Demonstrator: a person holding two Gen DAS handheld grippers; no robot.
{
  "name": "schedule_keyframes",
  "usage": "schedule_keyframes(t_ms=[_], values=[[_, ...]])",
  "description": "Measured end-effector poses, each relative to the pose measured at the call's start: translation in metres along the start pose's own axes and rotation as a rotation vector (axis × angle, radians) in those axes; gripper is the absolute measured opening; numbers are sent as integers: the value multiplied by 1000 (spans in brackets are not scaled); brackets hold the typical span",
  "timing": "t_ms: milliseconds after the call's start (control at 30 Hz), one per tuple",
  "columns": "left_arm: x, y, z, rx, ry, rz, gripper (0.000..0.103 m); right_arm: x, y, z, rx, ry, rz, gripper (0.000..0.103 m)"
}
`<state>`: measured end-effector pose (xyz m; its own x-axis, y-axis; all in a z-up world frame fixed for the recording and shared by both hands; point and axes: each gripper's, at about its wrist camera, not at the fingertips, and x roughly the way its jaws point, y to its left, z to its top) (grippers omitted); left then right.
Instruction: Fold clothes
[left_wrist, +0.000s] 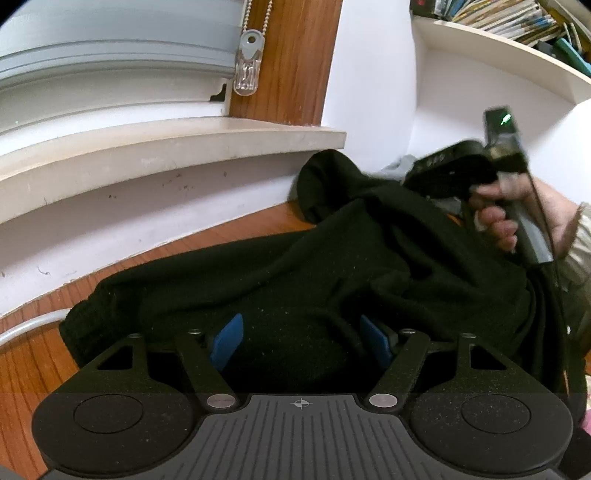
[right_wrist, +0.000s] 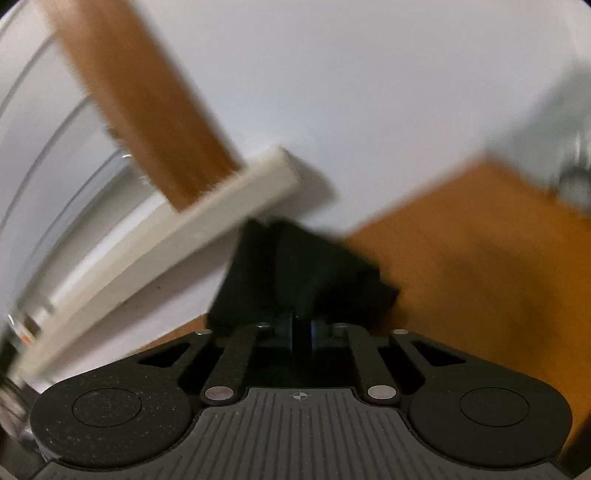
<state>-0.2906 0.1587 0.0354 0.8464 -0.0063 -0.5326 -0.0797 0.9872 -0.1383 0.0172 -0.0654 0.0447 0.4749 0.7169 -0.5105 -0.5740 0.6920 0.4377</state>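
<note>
1. Item location: the black garment (left_wrist: 280, 280) lies bunched on the wooden desk (left_wrist: 33, 365), close under the white window sill (left_wrist: 155, 155), with one end heaped against the wall. It is not yet flat, and no fold line is visible.
2. Left tool (left_wrist: 301, 338): the blue pads (left_wrist: 227, 341) stand wide apart, with a mound of cloth between them. The pads do not appear to press on it, so this counts as no grip.
3. Right tool (right_wrist: 302, 330): the jaws are drawn nearly together on a pinch of the black cloth, which rises in a peak just ahead of the pads. The right wrist view is smeared, consistent with fast movement. In the left wrist view, a hand (left_wrist: 498, 214) grips the tool handle at the far right of the garment.
4. Step in hand, as judged: spreading the garment out by one gathered edge, before any folding.
5. Next move, as judged:
   - Draw the pinched edge outward until the cloth lies flat.
   - Anchor the near mound with the left tool so the garment does not slide bodily across the desk.
   - Keep the far end clear of the wall.
</note>
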Motion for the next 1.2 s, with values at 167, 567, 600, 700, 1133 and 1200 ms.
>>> schedule_keyframes(t_ms=[167, 567, 600, 700, 1133, 1200], values=[[2, -3, -1, 18, 8, 14, 74, -108, 27, 18, -129, -427, -55, 7], [7, -5, -1, 30, 31, 21, 74, -125, -51, -22, -94, -187, -352, 59], [7, -5, -1, 28, 31, 19, 74, -124, -56, -26, -98, -198, -350, 61], [8, -5, -3, 30, 30, 20, 74, -112, -64, -28, -98, -178, -339, 62], [7, -3, 36, 5, -7, 7, 80, -76, -73, -54, -233, -83, -223, 82], [17, -10, 56, 33, 0, 7, 81, -75, -78, -52, -200, -71, -201, 83]])
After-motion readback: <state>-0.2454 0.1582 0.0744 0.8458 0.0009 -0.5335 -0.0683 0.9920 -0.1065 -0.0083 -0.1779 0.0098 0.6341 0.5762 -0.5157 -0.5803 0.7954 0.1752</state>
